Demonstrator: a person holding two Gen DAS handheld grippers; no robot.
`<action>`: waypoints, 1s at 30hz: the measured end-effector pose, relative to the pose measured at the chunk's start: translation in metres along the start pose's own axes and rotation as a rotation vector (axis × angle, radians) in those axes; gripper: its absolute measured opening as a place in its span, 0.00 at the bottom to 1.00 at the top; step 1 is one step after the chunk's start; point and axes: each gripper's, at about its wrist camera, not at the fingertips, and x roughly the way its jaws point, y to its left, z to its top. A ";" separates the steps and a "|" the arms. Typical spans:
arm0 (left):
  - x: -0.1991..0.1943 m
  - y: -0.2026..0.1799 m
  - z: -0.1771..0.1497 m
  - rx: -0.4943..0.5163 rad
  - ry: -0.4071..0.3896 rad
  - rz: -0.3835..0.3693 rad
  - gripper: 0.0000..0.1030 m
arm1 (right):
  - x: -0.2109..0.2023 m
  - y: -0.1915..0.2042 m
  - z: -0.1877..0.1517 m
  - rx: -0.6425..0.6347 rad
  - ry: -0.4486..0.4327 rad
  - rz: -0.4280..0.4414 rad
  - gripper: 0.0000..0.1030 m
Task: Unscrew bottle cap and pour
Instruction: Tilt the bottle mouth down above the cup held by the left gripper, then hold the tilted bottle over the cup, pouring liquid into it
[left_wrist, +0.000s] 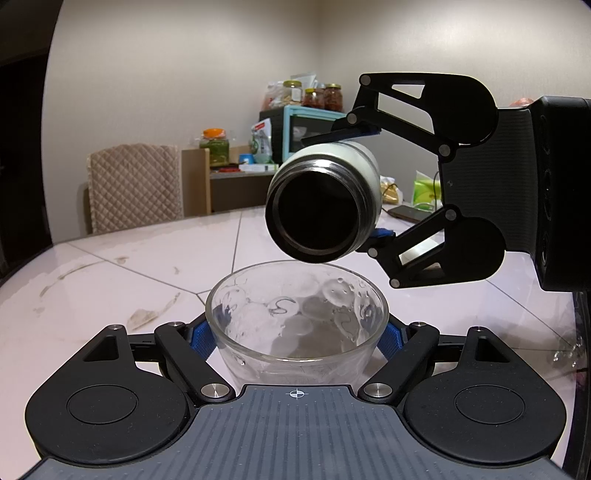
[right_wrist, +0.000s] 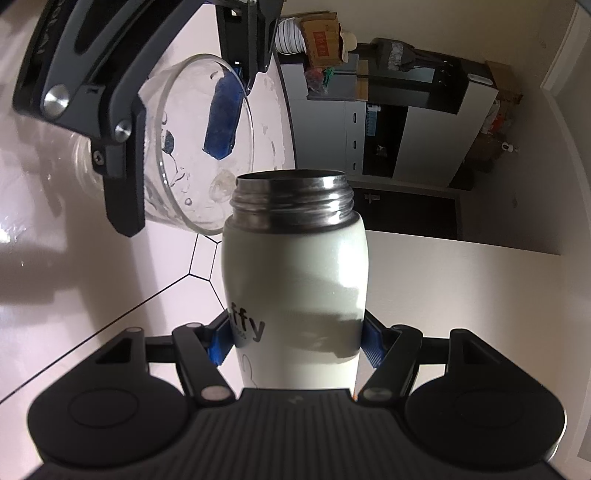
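Right gripper pinching the tipped flask, left gripper pinching the glass; overshooting the rim risks spilling onto the table.

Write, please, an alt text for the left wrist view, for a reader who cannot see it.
The right gripper holds a white bottle tipped on its side, its open dark mouth just above a clear glass cup. The left gripper clamps the cup from both sides on a pale tiled table. No liquid stream is visible.
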 end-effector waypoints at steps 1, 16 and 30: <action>0.000 0.000 0.000 0.001 0.000 0.000 0.84 | 0.000 0.001 0.000 -0.006 0.000 -0.003 0.68; 0.000 0.003 0.000 0.008 0.002 0.001 0.84 | 0.002 0.005 -0.001 -0.054 0.006 -0.019 0.68; 0.001 0.001 0.000 0.007 0.003 0.002 0.84 | 0.003 0.014 0.000 -0.102 0.014 -0.024 0.68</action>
